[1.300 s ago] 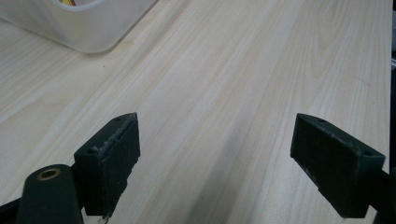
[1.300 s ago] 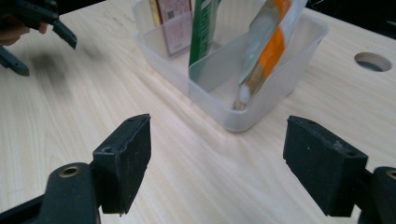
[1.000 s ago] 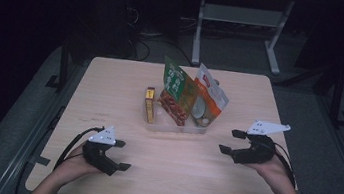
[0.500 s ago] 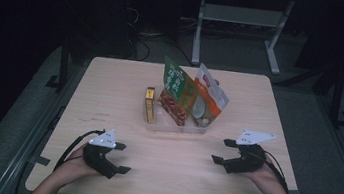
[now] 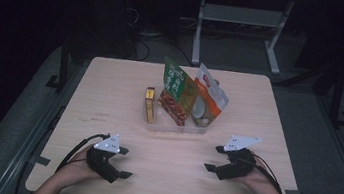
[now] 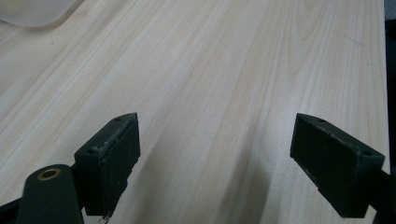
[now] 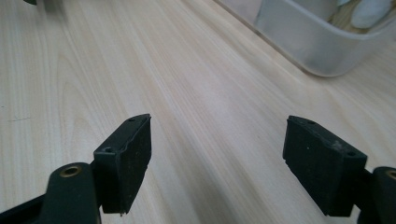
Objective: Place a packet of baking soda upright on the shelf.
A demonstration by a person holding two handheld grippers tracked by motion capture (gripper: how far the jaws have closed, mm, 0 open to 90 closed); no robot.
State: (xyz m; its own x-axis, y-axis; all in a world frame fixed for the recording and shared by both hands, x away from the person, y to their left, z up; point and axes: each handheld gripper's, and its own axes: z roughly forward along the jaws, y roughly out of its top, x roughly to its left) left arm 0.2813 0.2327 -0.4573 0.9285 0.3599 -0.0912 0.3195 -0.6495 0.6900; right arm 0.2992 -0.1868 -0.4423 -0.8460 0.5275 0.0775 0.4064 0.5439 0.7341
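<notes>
Nothing started: both my hand-held grippers, left (image 5: 121,162) and right (image 5: 213,158), gape empty; packets (image 5: 187,96) in tray (image 5: 176,128) untouched.

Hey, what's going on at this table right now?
A person sits at a wooden table with a hand-held gripper in each hand. The left hand-held gripper and the right hand-held gripper both rest near the table's front edge, jaws open and empty. In the middle stands a clear plastic tray holding snack packets: a green one, an orange-and-white one and a slim yellow one. Nothing is being grasped.
</notes>
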